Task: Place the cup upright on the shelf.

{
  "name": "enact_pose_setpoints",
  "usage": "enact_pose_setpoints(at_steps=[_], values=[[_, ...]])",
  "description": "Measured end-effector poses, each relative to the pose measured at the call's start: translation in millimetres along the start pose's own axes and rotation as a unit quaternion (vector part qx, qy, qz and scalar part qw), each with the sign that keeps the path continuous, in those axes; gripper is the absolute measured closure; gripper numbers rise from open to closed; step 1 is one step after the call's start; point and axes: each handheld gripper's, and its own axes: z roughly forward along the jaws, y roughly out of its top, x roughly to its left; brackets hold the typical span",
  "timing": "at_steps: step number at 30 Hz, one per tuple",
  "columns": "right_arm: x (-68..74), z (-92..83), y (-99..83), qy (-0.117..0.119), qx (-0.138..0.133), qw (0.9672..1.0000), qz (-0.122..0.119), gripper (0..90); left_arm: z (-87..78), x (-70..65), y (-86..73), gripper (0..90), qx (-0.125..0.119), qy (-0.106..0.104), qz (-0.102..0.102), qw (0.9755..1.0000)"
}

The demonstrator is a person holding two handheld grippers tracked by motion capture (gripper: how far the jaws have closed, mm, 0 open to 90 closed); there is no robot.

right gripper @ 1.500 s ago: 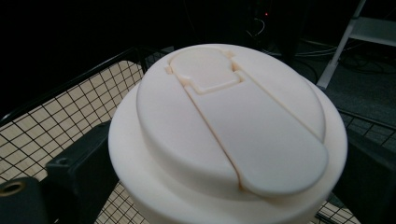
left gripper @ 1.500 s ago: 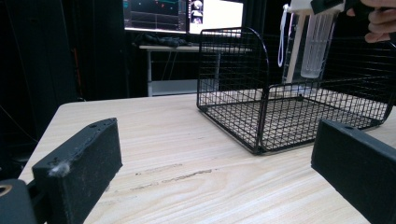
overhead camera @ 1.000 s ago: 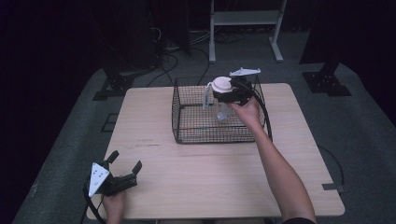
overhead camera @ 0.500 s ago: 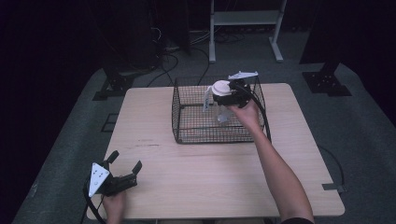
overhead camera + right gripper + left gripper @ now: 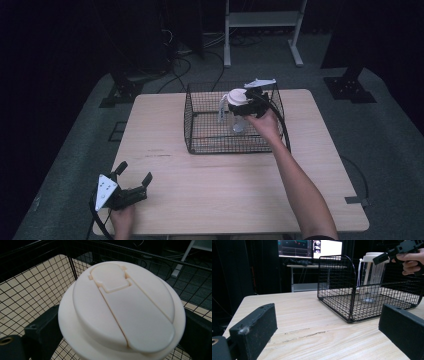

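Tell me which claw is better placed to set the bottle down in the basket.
The right claw: it grips the white-lidded bottle inside the wire basket. The left claw rests open near the table's front edge.

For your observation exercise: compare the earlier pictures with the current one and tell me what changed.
The right gripper, its fingers either side of the bottle, has carried it slightly lower and nearer within the basket; its base looks at or near the basket floor. Nothing was let go. The left gripper, open, the basket and the table stayed put.

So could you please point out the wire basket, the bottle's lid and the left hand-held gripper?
wire basket point(image 5: 210, 146): high view, front wall.
bottle's lid point(image 5: 120, 305): right gripper view, top surface.
left hand-held gripper point(image 5: 134, 172): high view, between its fingertips.
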Motion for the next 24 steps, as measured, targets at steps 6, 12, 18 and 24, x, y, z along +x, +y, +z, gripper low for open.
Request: enact_pose_setpoints(at_steps=[6, 12, 18, 24], values=[[1.3, -1.1, -1.0, -0.002, -0.001, 1.0000, -0.002, 4.2, 0.2, -0.2, 0.0, 0.9, 0.000, 0.000, 0.000, 1.0000], [0.0, -2.4, -1.2, -0.002, 0.001, 1.0000, 0.001, 4.1, 0.5, -0.4, 0.1, 0.9, 0.002, 0.001, 0.001, 1.0000], [-0.6, -3.2, -1.2, -0.001, 0.004, 1.0000, 0.002, 3.9, -0.2, -0.1, -0.1, 0.9, 0.001, 0.003, -0.001, 1.0000], [-1.3, -2.6, -1.9, -0.002, 0.010, 0.9999, 0.003, 1.8, 0.1, -0.7, -0.1, 0.9, 0.003, 0.003, 0.002, 1.0000]])
